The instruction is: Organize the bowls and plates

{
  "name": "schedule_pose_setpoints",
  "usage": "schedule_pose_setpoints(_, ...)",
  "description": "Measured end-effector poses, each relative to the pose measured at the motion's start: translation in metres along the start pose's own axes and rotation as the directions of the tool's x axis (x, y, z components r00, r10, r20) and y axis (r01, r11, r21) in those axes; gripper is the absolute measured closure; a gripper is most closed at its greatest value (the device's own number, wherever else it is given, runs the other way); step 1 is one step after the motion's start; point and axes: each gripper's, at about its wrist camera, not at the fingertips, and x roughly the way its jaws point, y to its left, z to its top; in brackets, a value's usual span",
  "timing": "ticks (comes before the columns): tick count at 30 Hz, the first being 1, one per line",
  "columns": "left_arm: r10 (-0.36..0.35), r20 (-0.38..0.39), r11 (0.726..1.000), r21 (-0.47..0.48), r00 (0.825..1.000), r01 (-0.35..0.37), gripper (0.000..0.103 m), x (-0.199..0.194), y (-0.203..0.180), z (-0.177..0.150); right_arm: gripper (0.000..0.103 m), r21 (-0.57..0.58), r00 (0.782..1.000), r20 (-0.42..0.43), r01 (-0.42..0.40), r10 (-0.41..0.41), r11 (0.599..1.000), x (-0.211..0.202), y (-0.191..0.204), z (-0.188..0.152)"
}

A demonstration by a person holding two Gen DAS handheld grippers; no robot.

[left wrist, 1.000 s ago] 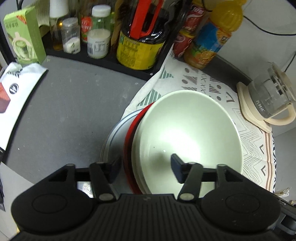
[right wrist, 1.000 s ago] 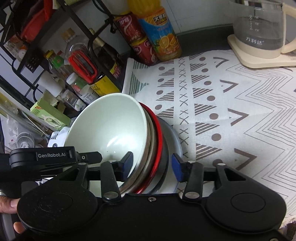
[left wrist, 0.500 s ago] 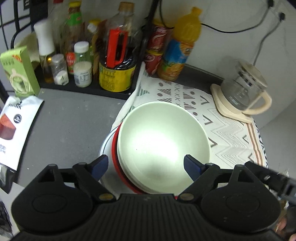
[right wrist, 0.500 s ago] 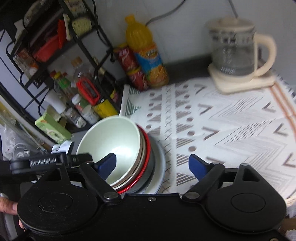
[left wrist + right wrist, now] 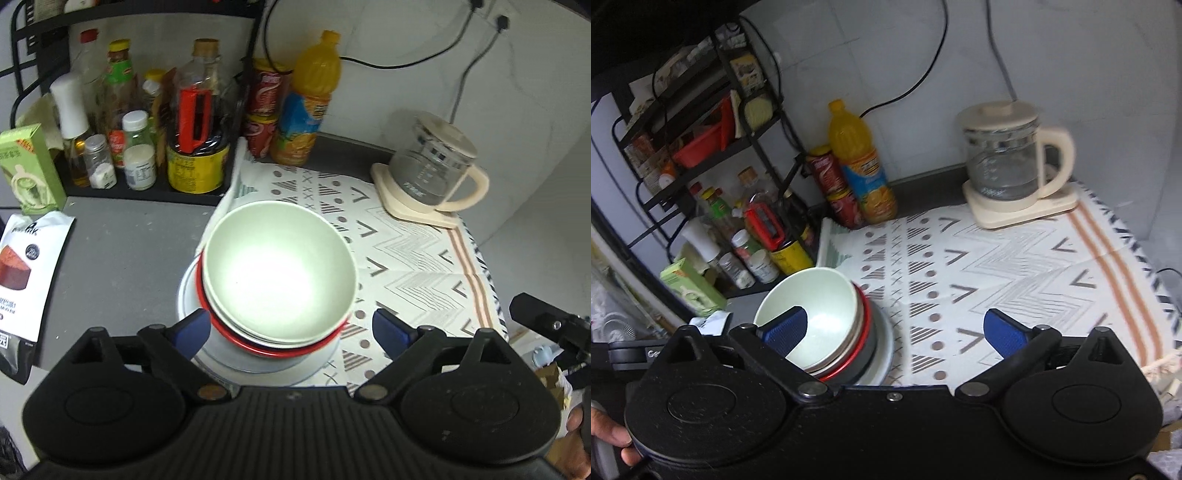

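A pale green bowl [image 5: 277,273] sits on top of a stack: a red-rimmed bowl [image 5: 221,328] beneath it and a grey plate [image 5: 236,365] at the bottom, at the left edge of the patterned cloth [image 5: 413,258]. My left gripper [image 5: 291,332] is open and empty, raised above the near side of the stack. The stack shows in the right wrist view [image 5: 820,314] too, with the red rim [image 5: 860,347] and plate [image 5: 882,354]. My right gripper [image 5: 894,332] is open and empty, raised above and right of the stack.
A black rack with bottles and jars [image 5: 147,147] stands at the back left. A juice bottle [image 5: 306,103] and cans [image 5: 266,118] stand behind the cloth. A glass kettle [image 5: 432,170] stands at the back right. A green box [image 5: 26,173] and a snack bag [image 5: 22,280] lie left.
Both grippers have opened, let go of the stack's rims and pulled back and up. The stack now rests on the counter, smaller in both views.
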Motion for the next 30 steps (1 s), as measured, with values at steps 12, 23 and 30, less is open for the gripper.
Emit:
schedule_pose_setpoints(12,-0.088,0.016,0.992,0.09,0.996,0.086,0.0,-0.033,0.007,-0.007,0.0,0.045,0.992,0.083,0.087,-0.09,0.995,-0.032,0.004,-0.014)
schedule_pose_setpoints(23,-0.131,0.028,0.981,0.147,0.991,0.126,0.0,-0.077,0.028,-0.011,0.0,0.044,0.982,0.127,0.138,-0.142,0.989,-0.075,0.03,-0.03)
schedule_pose_setpoints(30,-0.107,0.032,0.976,0.195,0.994,0.099,0.0,-0.083,0.042,-0.021,0.0,0.063,0.958,0.137,0.247,-0.253,0.967,-0.083,0.042,-0.052)
